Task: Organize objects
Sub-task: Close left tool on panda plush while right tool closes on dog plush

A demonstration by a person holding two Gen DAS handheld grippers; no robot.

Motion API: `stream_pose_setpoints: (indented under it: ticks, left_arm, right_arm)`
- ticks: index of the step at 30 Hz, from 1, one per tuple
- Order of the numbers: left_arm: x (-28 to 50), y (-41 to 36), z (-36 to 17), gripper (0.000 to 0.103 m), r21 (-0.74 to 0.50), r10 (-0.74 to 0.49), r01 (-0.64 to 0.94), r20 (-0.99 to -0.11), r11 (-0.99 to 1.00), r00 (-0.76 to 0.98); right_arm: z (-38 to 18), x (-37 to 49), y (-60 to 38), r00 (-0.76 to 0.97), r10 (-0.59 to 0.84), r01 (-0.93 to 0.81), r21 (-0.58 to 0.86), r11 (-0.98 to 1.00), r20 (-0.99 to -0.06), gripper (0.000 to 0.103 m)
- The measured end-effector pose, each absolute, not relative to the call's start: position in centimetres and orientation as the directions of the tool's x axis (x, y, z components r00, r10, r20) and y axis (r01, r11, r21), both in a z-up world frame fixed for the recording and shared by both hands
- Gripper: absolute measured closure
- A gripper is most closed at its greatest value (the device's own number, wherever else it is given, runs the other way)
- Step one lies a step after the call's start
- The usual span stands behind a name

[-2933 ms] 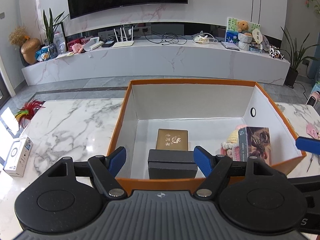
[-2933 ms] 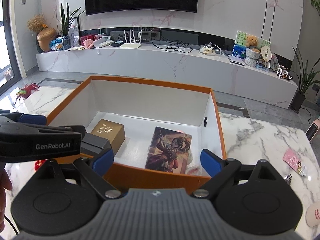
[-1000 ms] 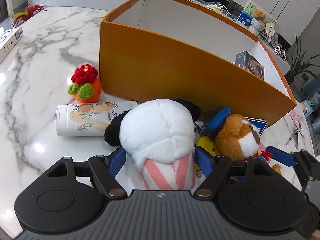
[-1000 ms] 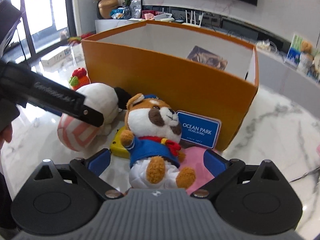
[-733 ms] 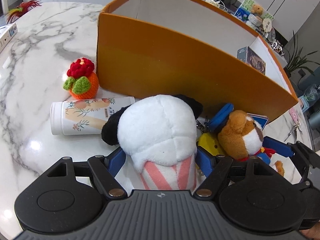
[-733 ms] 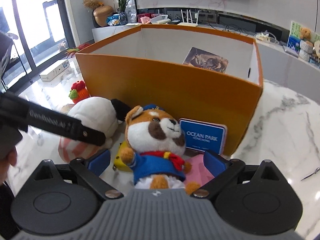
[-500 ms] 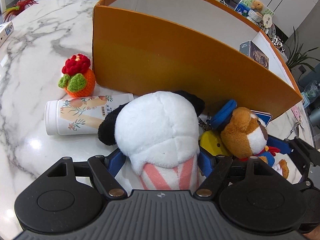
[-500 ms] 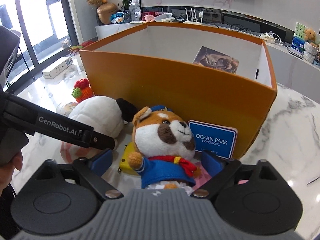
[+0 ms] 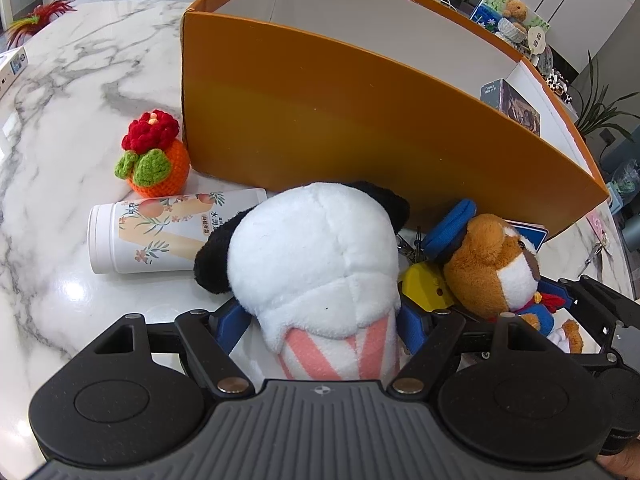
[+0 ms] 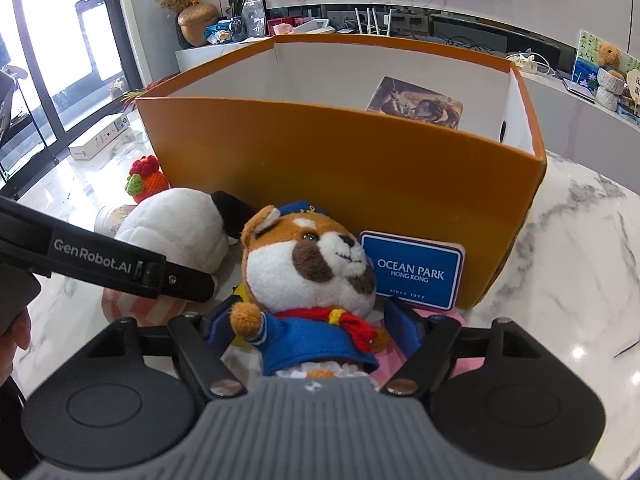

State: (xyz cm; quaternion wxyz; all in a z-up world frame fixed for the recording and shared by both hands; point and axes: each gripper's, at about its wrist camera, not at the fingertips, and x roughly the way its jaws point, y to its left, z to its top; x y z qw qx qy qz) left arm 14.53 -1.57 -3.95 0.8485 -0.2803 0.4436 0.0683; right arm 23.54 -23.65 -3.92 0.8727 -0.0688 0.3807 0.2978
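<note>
Panda plush [image 9: 316, 256] gripped between left fingers [image 9: 232, 326]; fox plush [image 10: 308, 264] between right fingers [image 10: 402, 330].

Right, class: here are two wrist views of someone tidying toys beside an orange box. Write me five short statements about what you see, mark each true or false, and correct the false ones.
1. The left tongs are closed around the panda plush. True.
2. The red panda plush in the right tongs wears a green jacket. False: its jacket is blue, with a red scarf.
3. The white cup stands upright on the marble table. False: it lies on its side.
4. The crocheted orange toy sits outside the orange box, near its corner. True.
5. The Ocean Park sign is inside the box. False: it leans against the box's outer wall.
</note>
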Motion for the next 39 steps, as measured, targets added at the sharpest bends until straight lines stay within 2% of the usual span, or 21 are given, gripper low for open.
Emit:
stream_pose_setpoints:
  ticks: [22,27,28,39]
  left_arm:
    - [14.7,-2.7,-3.9,0.014,-0.343,-0.078,-0.355,-0.806,0.870,0.587]
    - [14.6,-2.8,-3.9,0.017,-0.341,-0.076,-0.353,-0.804,0.872,0.589]
    - [14.6,-2.8,-3.9,0.020,-0.341,-0.076,-0.350,-0.803,0.873,0.591]
    - [14.4,-2.8,-3.7,0.027,-0.339,-0.087,-0.333,-0.803,0.880,0.590]
  right_arm:
    - [-3.8,23.4,-23.9,0.548,0.451,-0.553,0.099,0.827,-0.704,0.036]
    - [-3.7,23.3,-23.9,0.552,0.456,-0.559,0.096,0.823,-0.698,0.039]
    - [-3.7,23.2,-23.9,0.548,0.467,-0.566,0.103,0.818,-0.694,0.046]
    - [-3.5,23.2,-23.9,0.548,0.470,-0.557,0.118,0.822,-0.692,0.050]
